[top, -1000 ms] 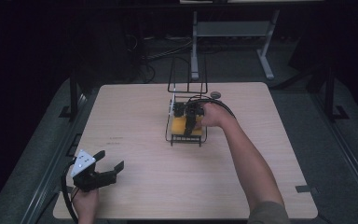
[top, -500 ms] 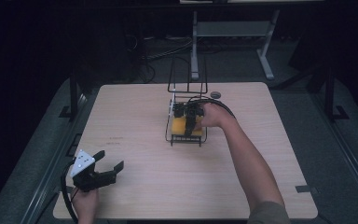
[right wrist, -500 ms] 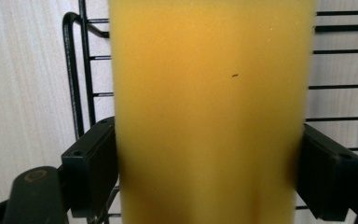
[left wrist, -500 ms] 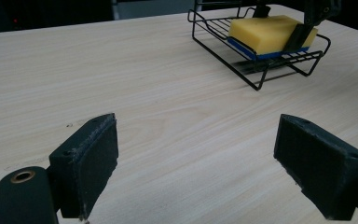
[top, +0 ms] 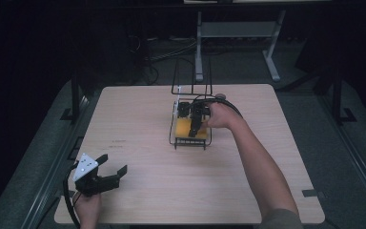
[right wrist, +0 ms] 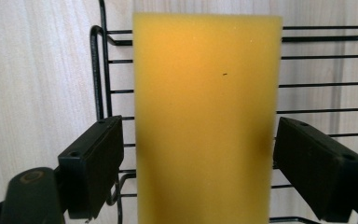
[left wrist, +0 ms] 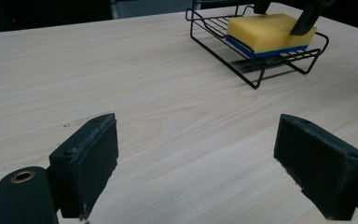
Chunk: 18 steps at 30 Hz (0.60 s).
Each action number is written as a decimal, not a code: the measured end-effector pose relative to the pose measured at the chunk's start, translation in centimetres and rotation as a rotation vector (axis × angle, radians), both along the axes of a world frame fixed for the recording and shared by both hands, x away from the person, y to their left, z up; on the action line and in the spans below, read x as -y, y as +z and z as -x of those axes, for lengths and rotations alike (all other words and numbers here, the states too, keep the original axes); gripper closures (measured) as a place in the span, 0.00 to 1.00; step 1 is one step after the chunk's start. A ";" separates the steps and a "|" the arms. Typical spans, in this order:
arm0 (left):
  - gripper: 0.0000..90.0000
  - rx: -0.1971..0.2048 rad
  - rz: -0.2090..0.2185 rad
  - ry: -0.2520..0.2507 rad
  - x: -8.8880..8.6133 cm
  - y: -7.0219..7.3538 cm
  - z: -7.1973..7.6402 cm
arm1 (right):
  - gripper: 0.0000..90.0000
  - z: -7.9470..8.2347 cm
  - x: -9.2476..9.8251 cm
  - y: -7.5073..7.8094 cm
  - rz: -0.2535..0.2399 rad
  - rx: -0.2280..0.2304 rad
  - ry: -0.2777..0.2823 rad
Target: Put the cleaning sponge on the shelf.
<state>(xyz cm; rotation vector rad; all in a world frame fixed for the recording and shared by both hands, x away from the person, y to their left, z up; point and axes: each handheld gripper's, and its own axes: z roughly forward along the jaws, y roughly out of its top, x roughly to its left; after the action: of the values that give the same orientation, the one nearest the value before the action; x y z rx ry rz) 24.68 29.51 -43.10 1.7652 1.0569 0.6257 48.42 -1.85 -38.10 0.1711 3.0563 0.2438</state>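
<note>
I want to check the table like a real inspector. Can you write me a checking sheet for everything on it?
Surface: pale wooden table, bare apart from the rack.
Job's things: yellow sponge with a blue underside lies flat in a black wire rack.
Clutter: a small dark round thing at the far edge, too small to tell.
Grippers: right gripper is over the rack, open, its fingers either side of the sponge with a gap at each side. Left gripper is at the near left corner, open, holding nothing.
Cables: black cable hangs from the left gripper; another loops by the right hand.
Surroundings: dark room, grey metal stand behind the table.
</note>
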 end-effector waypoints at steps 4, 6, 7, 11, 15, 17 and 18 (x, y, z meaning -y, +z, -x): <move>0.14 0.001 -0.003 -0.005 0.1 0.0 0.0 | 0.18 0.4 0.1 0.3 -0.004 0.007 0.008; 0.14 0.001 -0.006 -0.005 0.1 0.0 0.0 | 0.18 0.7 0.0 0.4 0.007 0.009 0.004; 0.14 0.000 -0.004 -0.005 0.1 0.0 0.0 | 0.18 0.9 0.0 0.5 0.010 0.012 0.005; 0.14 0.000 -0.005 -0.004 0.1 0.0 0.1 | 0.18 1.4 -0.4 0.7 0.020 0.012 0.023; 0.14 0.001 -0.007 -0.005 0.1 0.0 0.1 | 0.18 1.8 -0.7 0.6 0.036 0.013 0.044; 0.14 0.000 -0.006 -0.005 0.1 0.0 0.1 | 0.18 2.1 -0.9 0.5 0.039 0.013 0.051; 0.14 0.000 -0.006 -0.004 0.1 0.0 0.0 | 0.18 2.1 -0.9 0.5 0.042 0.013 0.051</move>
<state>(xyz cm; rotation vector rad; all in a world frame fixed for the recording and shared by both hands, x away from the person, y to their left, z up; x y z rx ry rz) 24.64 29.38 -43.09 1.7717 1.0519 0.6269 46.28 -0.91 -37.56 0.0889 3.0525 0.1824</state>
